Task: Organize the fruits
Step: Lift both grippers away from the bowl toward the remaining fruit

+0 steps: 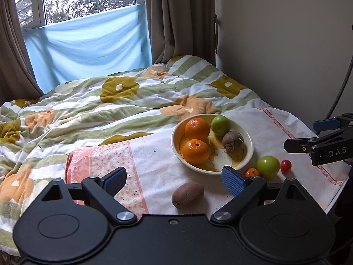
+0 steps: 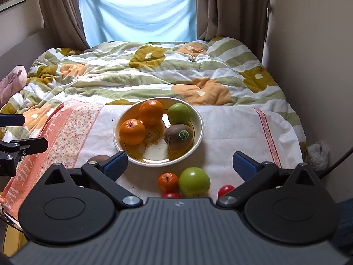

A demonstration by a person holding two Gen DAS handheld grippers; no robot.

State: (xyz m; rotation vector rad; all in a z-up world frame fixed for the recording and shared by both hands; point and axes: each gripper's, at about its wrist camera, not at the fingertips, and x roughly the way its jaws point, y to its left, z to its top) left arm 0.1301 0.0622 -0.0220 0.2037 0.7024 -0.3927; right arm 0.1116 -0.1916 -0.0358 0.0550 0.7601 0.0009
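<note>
A cream bowl (image 1: 248, 152) (image 2: 198, 119) on the white cloth holds two oranges (image 1: 197, 129) (image 2: 132, 131), a green apple (image 1: 220, 125) (image 2: 179, 114) and a kiwi (image 1: 232, 141) (image 2: 178, 136). On the cloth near the bowl lie a loose kiwi (image 1: 188, 194) (image 2: 98, 158), a small mandarin (image 1: 252, 172) (image 2: 168, 181), a green apple (image 1: 268, 166) (image 2: 194, 181) and cherry tomatoes (image 1: 286, 165) (image 2: 225, 190). My left gripper (image 1: 174, 182) is open and empty over the loose kiwi. My right gripper (image 2: 179, 165) is open and empty above the loose apple and mandarin.
The white cloth (image 2: 231, 128) with pink borders covers the near end of a bed with a flowered quilt (image 2: 154, 70). A wall (image 2: 308, 66) runs along the right. Curtains and a blue sheet (image 2: 139, 11) hang at the window behind.
</note>
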